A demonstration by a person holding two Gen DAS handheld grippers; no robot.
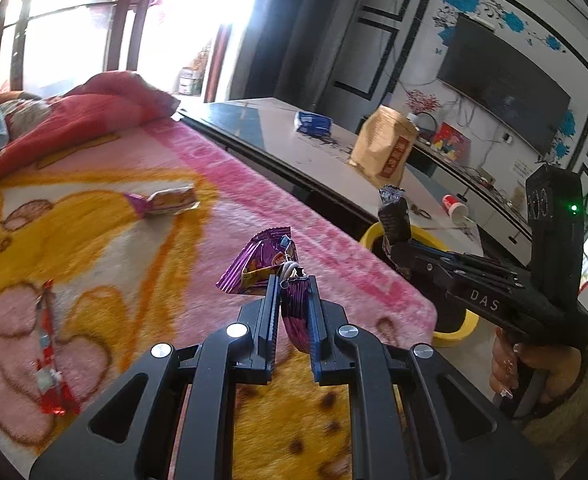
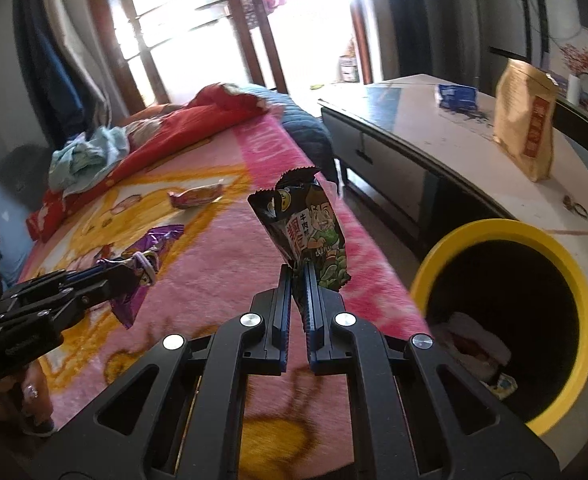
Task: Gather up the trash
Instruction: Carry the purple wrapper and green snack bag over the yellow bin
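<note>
My left gripper (image 1: 292, 280) is shut on a purple snack wrapper (image 1: 254, 264) and holds it above the pink blanket; it also shows in the right wrist view (image 2: 142, 270). My right gripper (image 2: 299, 270) is shut on a black snack wrapper (image 2: 306, 220), held upright beside the yellow-rimmed black bin (image 2: 506, 232). In the left wrist view the right gripper (image 1: 394, 248) holds the black wrapper (image 1: 392, 216) over the bin's rim (image 1: 374, 232). An orange wrapper (image 1: 170, 200) and a red wrapper (image 1: 50, 344) lie on the blanket.
The bin holds some trash (image 2: 474, 344). A low table (image 2: 434, 136) behind the bin carries a brown paper bag (image 2: 526, 120), a blue packet (image 2: 456, 96) and a red cup (image 1: 456, 206). Bedding and clothes (image 2: 134, 144) are heaped at the bed's far end.
</note>
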